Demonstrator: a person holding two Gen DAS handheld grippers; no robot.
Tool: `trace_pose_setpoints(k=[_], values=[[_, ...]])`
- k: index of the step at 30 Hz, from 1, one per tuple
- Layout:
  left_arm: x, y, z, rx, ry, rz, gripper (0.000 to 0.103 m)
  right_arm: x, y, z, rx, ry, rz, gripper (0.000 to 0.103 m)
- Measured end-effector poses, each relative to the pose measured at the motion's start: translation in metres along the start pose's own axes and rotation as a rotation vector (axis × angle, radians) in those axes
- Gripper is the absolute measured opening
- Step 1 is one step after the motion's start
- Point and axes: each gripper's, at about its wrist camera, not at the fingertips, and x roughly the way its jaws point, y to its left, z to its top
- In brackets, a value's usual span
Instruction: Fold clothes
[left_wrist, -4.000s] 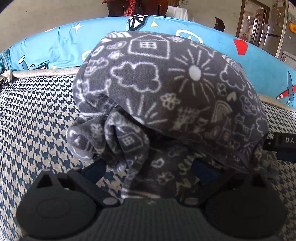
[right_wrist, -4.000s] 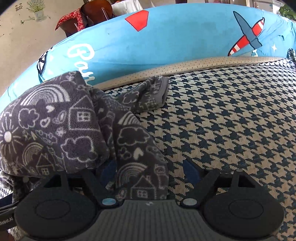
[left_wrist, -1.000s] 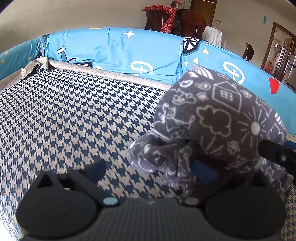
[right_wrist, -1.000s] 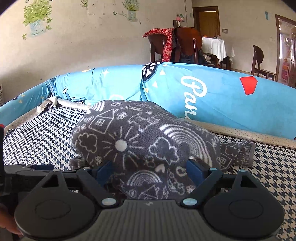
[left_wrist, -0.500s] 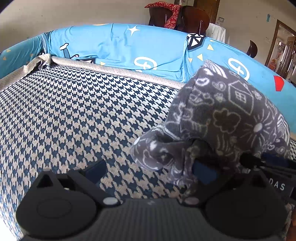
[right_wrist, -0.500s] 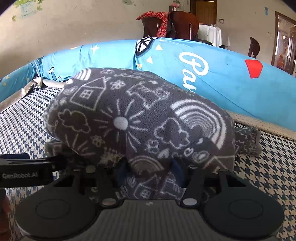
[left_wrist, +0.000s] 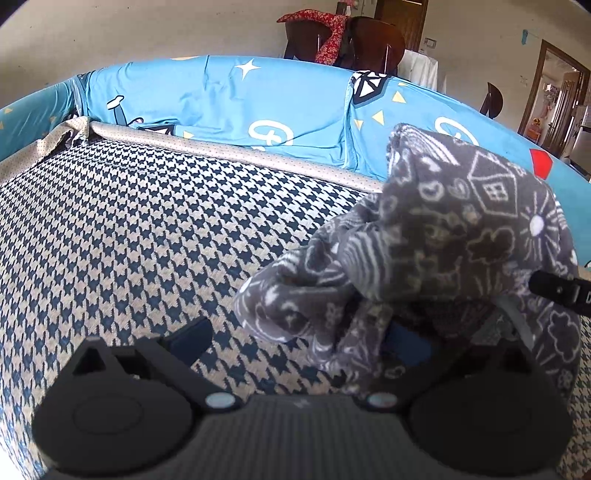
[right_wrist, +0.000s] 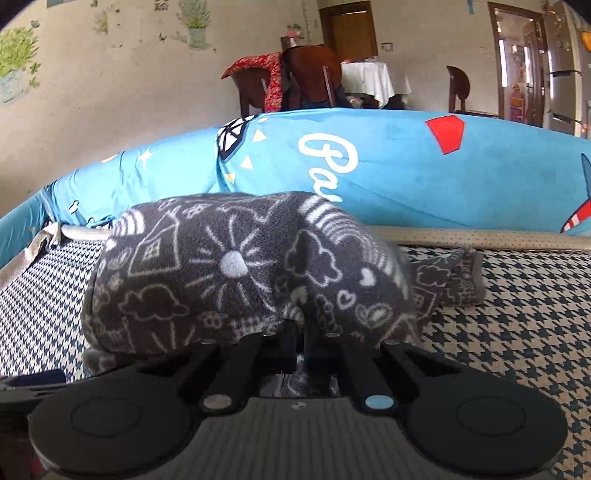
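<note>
- Left gripper (left_wrist: 299, 341) at bottom of frame, jaws spread wide, nothing clamped between them
- Left finger (left_wrist: 188, 338) over bare houndstooth cushion (left_wrist: 147, 236)
- Grey doodle-print fleece garment (left_wrist: 461, 240) bunched at right, its lower fold draped over right finger (left_wrist: 406, 341)
- Tip of right gripper (left_wrist: 559, 288) juts in at right edge, against the garment
- Blue printed sofa back (left_wrist: 236, 107) behind; dark wooden chair (left_wrist: 373, 44) with red cloth beyond

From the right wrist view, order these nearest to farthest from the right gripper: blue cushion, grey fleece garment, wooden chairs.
1. Grey fleece garment, pinched in the right gripper.
2. Blue cushion, behind the garment, along the seat's back edge.
3. Wooden chairs, beyond the cushion, near the far wall.
</note>
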Motion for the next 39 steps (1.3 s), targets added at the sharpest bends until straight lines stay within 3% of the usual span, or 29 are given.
trace_pose_setpoints(k=[13,19,22,23,25,31,39], values=[[0.000,-0.040,-0.010,0.082,-0.012,-0.060,0.103,-0.027,-0.099,0.012,0.242,-0.023,-0.315,0.004],[0.003,-0.051,-0.014,0.116,-0.005,-0.063,0.103,-0.039,-0.139,0.007,0.324,0.020,-0.360,0.004],[0.006,-0.051,-0.015,0.118,0.000,-0.049,0.103,-0.043,-0.146,0.005,0.319,0.042,-0.334,0.009],[0.007,-0.051,-0.015,0.116,0.001,-0.043,0.103,-0.045,-0.145,0.004,0.308,0.044,-0.328,0.020],[0.009,-0.049,-0.014,0.113,0.004,-0.030,0.103,-0.050,-0.143,0.004,0.277,0.040,-0.330,0.031],[0.011,-0.038,-0.010,0.068,0.002,-0.002,0.103,-0.075,-0.138,0.007,0.237,-0.012,-0.255,0.036],[0.005,-0.030,-0.007,0.062,-0.022,0.013,0.103,-0.089,-0.102,0.017,0.171,-0.094,-0.034,0.042]])
